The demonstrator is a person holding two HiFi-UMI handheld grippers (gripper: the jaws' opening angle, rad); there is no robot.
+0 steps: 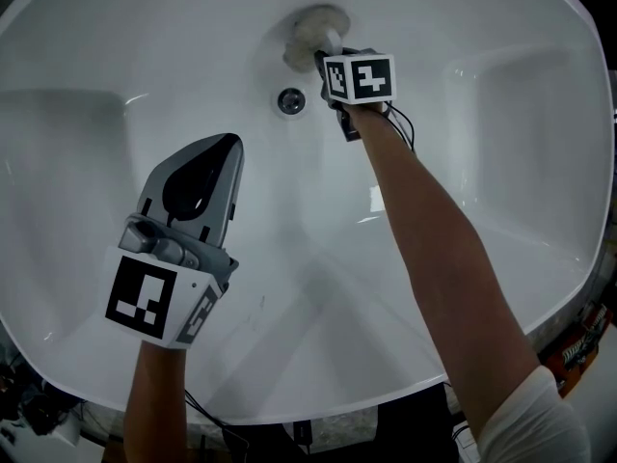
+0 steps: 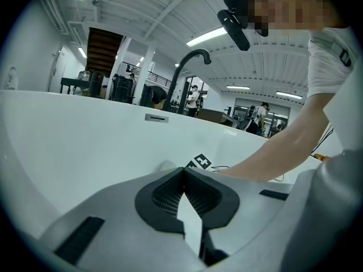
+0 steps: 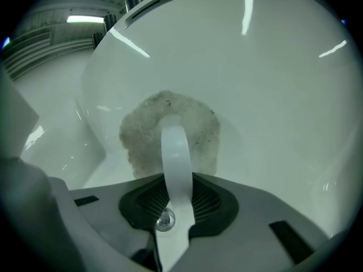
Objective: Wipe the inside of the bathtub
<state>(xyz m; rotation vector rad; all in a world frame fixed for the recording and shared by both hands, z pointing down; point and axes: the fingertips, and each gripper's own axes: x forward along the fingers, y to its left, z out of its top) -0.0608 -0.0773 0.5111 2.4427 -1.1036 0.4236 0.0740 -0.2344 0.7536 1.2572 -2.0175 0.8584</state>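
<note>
The bathtub [image 1: 501,258] filled the head view. The scrubbing pad [image 1: 310,22] sat at about 12 o'clock on its far wall, with the round drain fitting [image 1: 291,100] just beside it toward 7 o'clock.

The right hand-held gripper [image 1: 328,54] had its jaws closed on the pad's white handle [image 3: 174,152]. In its own view the pale, speckled pad [image 3: 142,129] lay face-on against the white wall. That flat contact was probably the reason for the long reach with the arm stretched out: pressure went straight through the handle into the pad.

The handle's long axis ran along the 6-to-12 line in the right gripper view, pointing away from the jaws and into the wall. In the head view the gripper aimed toward roughly 11 o'clock.

The left hand-held gripper [image 1: 207,162] hung at about 8 o'clock over the tub floor, well apart from the pad. Its jaw tips met with nothing between them [image 2: 182,171], and only white tub showed through the gap behind. It seemed parked there to stay out of the wiping path, though whether it touched the floor was unclear.
</note>
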